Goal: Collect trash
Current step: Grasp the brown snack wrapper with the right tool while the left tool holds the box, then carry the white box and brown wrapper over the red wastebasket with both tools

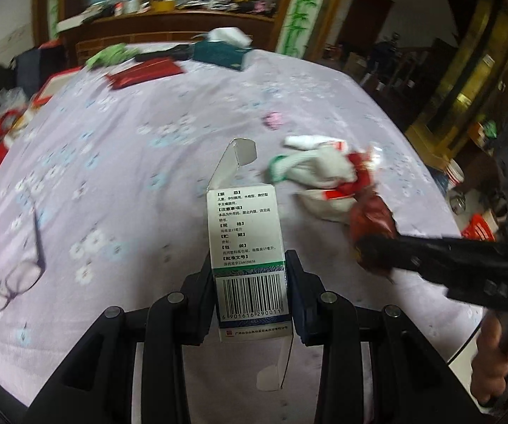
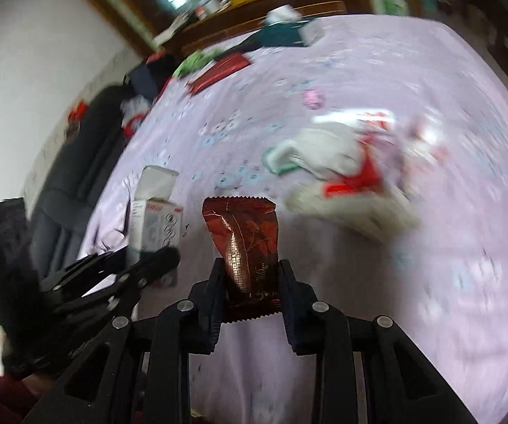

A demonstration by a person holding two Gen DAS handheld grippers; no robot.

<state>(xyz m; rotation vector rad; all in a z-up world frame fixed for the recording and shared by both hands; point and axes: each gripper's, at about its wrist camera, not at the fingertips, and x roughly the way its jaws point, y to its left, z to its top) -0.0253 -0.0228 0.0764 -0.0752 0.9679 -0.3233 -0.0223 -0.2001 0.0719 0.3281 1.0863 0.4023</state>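
My left gripper (image 1: 250, 265) is shut on a white medicine box (image 1: 245, 226) with a barcode and an open top flap, held above the purple flowered tablecloth (image 1: 130, 162). My right gripper (image 2: 250, 268) is shut on a dark red foil wrapper (image 2: 245, 236). In the left wrist view that wrapper (image 1: 372, 222) and the right gripper (image 1: 377, 251) come in from the right. In the right wrist view the box (image 2: 155, 212) and the left gripper (image 2: 155, 261) show at the left. A crumpled white and red plastic bag (image 1: 324, 173) (image 2: 342, 166) lies on the cloth beyond both grippers.
Eyeglasses (image 1: 13, 275) lie at the cloth's left. A small pink scrap (image 1: 273, 120) sits mid-table. At the far end are a teal tissue box (image 1: 220, 54), red booklets (image 1: 144, 74) and a green item (image 1: 107, 54). A person's hand (image 1: 497, 360) holds the right gripper.
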